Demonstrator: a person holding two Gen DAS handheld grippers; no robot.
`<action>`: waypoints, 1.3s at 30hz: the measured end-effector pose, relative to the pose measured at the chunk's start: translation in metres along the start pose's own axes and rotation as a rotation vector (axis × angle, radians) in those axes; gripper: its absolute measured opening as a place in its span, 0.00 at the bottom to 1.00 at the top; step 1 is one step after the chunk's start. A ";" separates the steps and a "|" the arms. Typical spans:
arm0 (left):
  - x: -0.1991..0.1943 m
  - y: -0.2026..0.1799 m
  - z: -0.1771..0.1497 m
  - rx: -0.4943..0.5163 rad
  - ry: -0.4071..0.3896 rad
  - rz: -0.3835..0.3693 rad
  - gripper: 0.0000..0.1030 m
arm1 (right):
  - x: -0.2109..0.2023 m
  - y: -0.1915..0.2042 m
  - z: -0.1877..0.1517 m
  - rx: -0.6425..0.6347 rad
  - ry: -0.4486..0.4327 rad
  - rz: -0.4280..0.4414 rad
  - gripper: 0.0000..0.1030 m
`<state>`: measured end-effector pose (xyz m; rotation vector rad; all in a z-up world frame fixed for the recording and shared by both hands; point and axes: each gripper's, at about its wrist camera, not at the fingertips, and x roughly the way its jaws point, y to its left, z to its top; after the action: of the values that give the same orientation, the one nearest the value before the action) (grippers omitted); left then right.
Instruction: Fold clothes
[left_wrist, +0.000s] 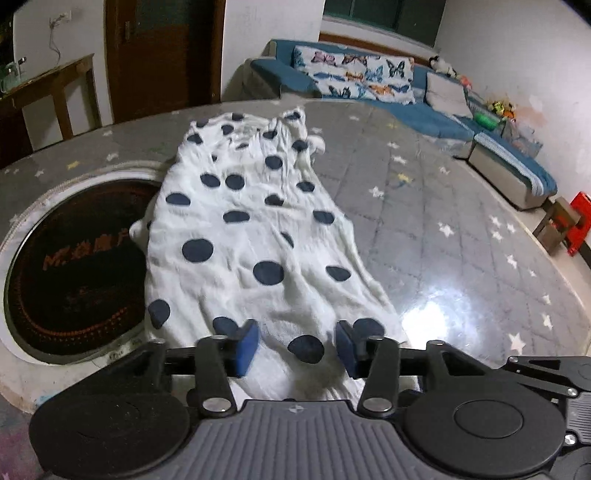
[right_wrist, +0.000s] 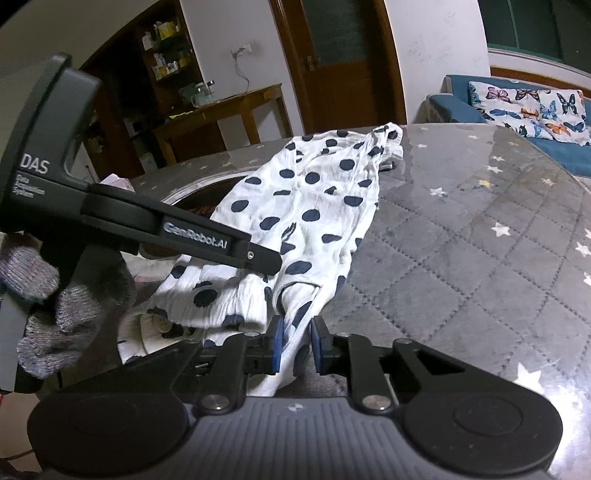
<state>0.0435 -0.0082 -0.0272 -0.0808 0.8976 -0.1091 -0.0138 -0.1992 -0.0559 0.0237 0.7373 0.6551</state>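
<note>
Left tongs (left_wrist: 297, 347) parted over dotted garment (left_wrist: 255, 221), right tongs (right_wrist: 297, 343) seemingly pinching hem (right view only)

The garment (left_wrist: 255, 229) is thin, crinkled white cloth with dark dots, lying on a table cover (left_wrist: 461, 229) of quilted grey fabric under a glossy, light-reflecting clear sheet. The left gripper (left_wrist: 297, 341) is matt black plastic with blue rubbery pads and shiny metal rivets. A knitted grey glove (right_wrist: 55, 317) looks coarse.

Home living room, blue sofa (left_wrist: 424, 110) with butterfly cushions (left_wrist: 354, 75), wooden doors (right_wrist: 343, 62), side table (right_wrist: 221, 114), star-patterned tabletop (left_wrist: 461, 221)
</note>
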 end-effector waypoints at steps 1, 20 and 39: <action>0.002 0.003 -0.001 -0.012 0.009 -0.004 0.19 | 0.002 0.000 -0.001 0.000 0.004 0.003 0.15; -0.087 0.098 -0.022 -0.229 -0.152 -0.041 0.03 | -0.035 0.001 0.016 -0.049 -0.096 -0.006 0.05; -0.113 0.134 -0.096 -0.248 0.009 -0.016 0.05 | -0.065 -0.004 -0.004 -0.147 0.103 0.025 0.13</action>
<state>-0.0932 0.1366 -0.0144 -0.3185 0.9166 -0.0126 -0.0502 -0.2397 -0.0194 -0.1372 0.7873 0.7372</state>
